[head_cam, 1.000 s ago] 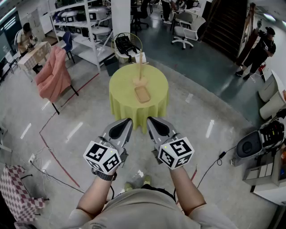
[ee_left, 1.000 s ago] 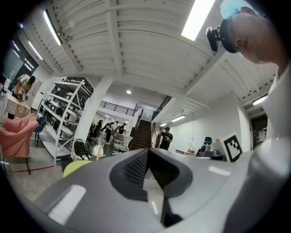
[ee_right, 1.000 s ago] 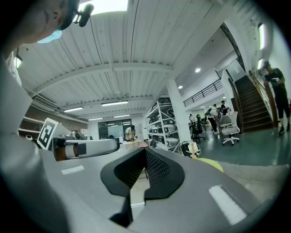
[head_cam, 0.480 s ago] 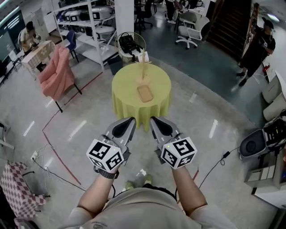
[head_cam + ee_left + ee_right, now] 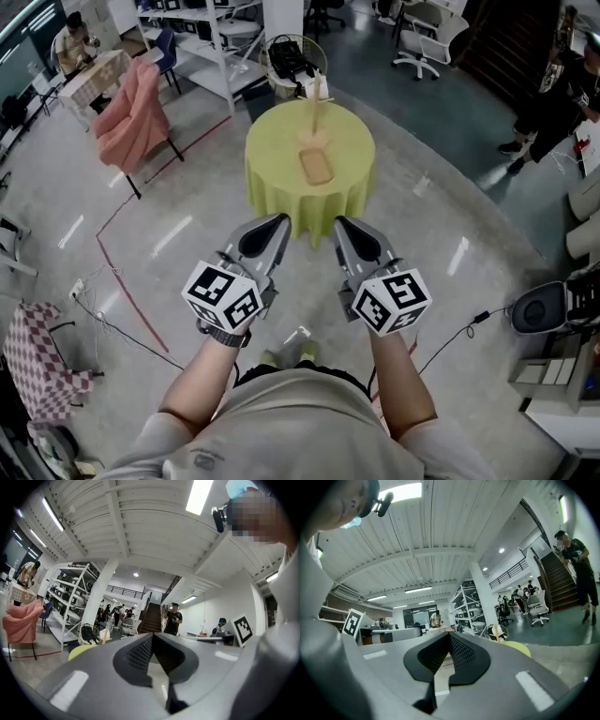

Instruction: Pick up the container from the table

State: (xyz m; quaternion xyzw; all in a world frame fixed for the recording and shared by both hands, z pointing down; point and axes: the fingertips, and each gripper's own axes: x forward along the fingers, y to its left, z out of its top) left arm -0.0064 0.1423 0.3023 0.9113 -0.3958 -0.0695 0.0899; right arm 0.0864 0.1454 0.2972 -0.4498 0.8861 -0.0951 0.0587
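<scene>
A shallow tan wooden container (image 5: 317,167) lies on a round table with a yellow-green cloth (image 5: 274,176), a few steps ahead in the head view. Just behind the container stands a thin wooden post on a base (image 5: 316,131). My left gripper (image 5: 279,221) and right gripper (image 5: 342,225) are held side by side at waist height, well short of the table, pointing toward it. Both are shut with nothing between the jaws. In the left gripper view the closed left gripper (image 5: 152,635) fills the lower frame; the right gripper view shows the right gripper (image 5: 449,633) the same way.
A pink-draped chair (image 5: 131,117) stands left of the table, white shelving (image 5: 202,37) behind it. A round wire basket (image 5: 292,58) sits just past the table. Cables (image 5: 112,323) and a red tape line cross the floor at left. A grey machine (image 5: 539,309) stands right; a person (image 5: 553,84) far right.
The table and container have drawn nearer and shifted slightly right in the head view. Both grippers keep their pose and stay shut.
</scene>
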